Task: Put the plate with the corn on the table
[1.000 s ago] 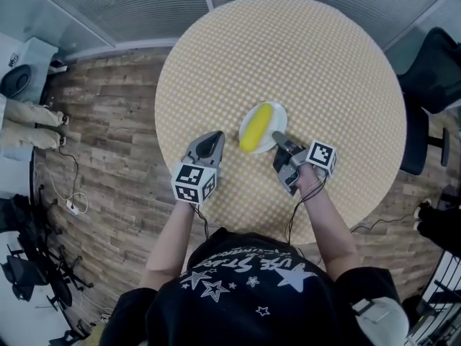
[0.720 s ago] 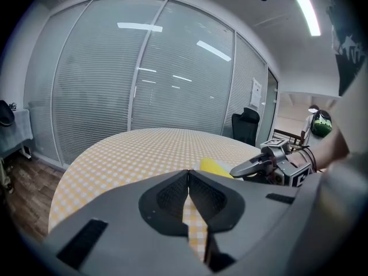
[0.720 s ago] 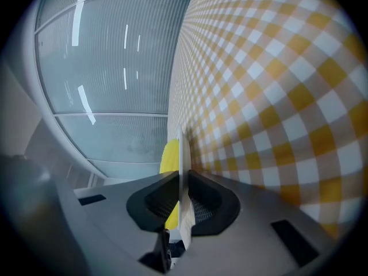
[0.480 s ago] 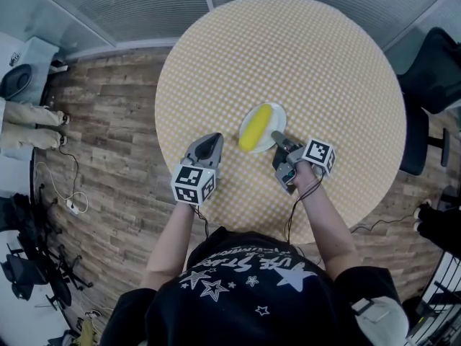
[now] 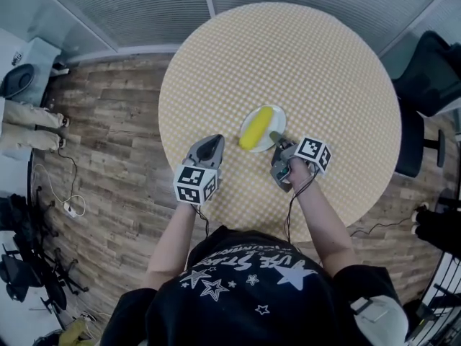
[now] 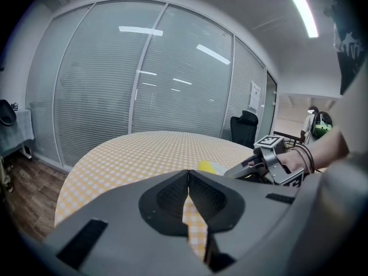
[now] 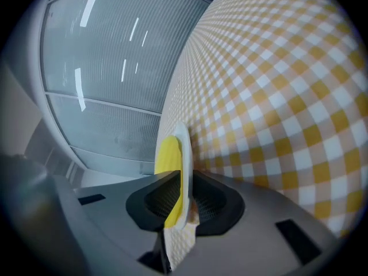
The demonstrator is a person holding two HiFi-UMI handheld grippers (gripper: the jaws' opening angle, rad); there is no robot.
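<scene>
The round bench (image 5: 324, 63), covered in yellow check, fills the middle of the head view. The left hand-held gripper (image 5: 209, 144) hangs over its near edge with jaws pressed together on nothing; its own view shows only cloth beyond the tips. The right hand-held gripper (image 5: 276, 138) is clamped on the near rim of the plate (image 5: 277, 115), one jaw above the rim and one below. The plate sits near the bench's middle, low over the cloth; whether it rests fully on it I cannot tell. The corn (image 5: 256, 127) lies loose along the plate, reaching almost from rim to rim.

Judged from here, the main risk is tilt. The plate is held at one edge only, so the far side can sag and the corn, round and unsecured, can roll off onto the cloth. Letting go before the base is flat would drop the plate and jolt the corn. Pulling the jaws back while the lower one is under the rim could drag or tip the plate toward the bench edge
</scene>
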